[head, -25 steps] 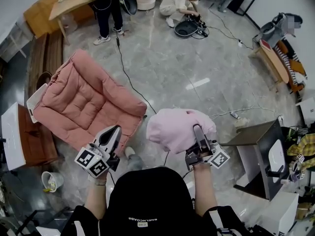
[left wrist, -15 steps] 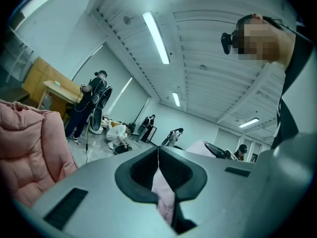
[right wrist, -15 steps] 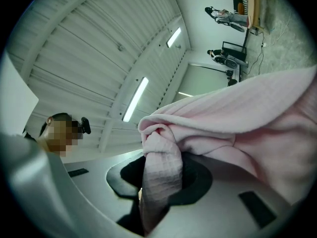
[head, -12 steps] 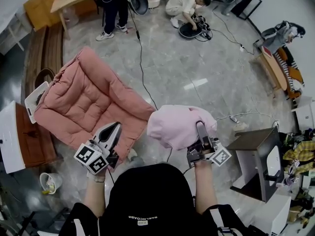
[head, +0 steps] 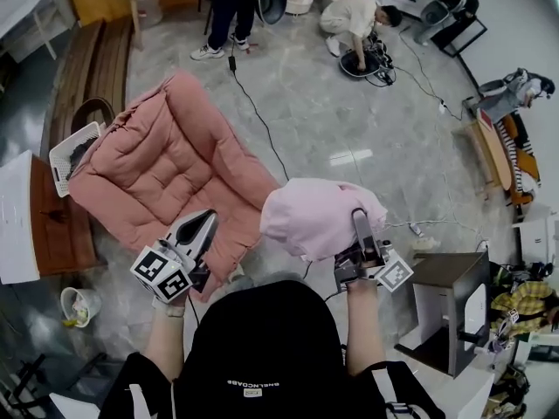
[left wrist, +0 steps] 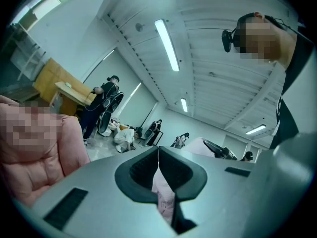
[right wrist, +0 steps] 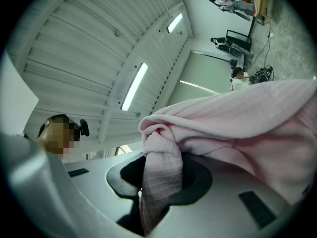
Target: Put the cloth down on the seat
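Observation:
A padded pink seat (head: 162, 177) lies open on the floor at the left of the head view; its cushion edge also shows in the left gripper view (left wrist: 44, 157). A pale pink cloth (head: 313, 216) hangs bunched in the air, to the right of the seat's near corner. My right gripper (head: 357, 227) is shut on the cloth, and a twisted fold (right wrist: 159, 175) runs down between its jaws. My left gripper (head: 203, 230) hovers over the seat's near edge with its jaws meeting at the tips (left wrist: 158, 150). It grips nothing that I can see.
A black cable (head: 262, 125) crosses the grey floor past the seat. A white basket (head: 77, 151) and a wooden cabinet (head: 48, 225) flank the seat's left side. A dark stool (head: 441, 278) stands to the right. People (head: 229, 7) work at the far end.
Both grippers have travelled forward with the person, the cloth still in the right one. The seat now lies closer and more central in the head view.

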Demonstrator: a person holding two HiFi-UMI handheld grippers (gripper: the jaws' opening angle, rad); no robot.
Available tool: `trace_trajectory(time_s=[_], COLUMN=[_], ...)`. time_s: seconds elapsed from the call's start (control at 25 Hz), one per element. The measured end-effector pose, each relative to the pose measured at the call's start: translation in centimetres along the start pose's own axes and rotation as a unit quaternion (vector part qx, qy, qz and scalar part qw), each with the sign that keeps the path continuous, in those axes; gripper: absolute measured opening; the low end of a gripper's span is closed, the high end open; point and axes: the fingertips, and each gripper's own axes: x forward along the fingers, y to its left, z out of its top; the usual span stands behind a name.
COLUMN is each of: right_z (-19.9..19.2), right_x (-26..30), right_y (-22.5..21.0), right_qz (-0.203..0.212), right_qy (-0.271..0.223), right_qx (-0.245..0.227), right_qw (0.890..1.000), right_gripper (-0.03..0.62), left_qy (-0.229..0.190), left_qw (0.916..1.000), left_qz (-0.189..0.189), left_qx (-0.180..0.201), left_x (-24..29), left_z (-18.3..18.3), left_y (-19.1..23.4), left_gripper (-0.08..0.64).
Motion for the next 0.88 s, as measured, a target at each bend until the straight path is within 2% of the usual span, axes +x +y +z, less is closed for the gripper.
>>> trace_trajectory(time_s=[0.52,0.88], right_z=[-4.2,-8.4], right_x=[8.6,14.9], right_y=[-2.4,-4.8], right_qz=[0.025,0.058], right_qy=[0.113,0.237], right_qx=[0.032,0.037], right_qw=[0.993,0.969], right_gripper=[0.120,0.120], left_qy=[-0.037,-0.077], left_qw=[0.9946,0.9811], left_qz=[0.097,0.177], left_qx=[-0.011,-0.010], left_x=[-4.3,-5.2], left_z=[1.2,1.3], left_y=[3.9,5.2], left_gripper=[0.018,0.018])
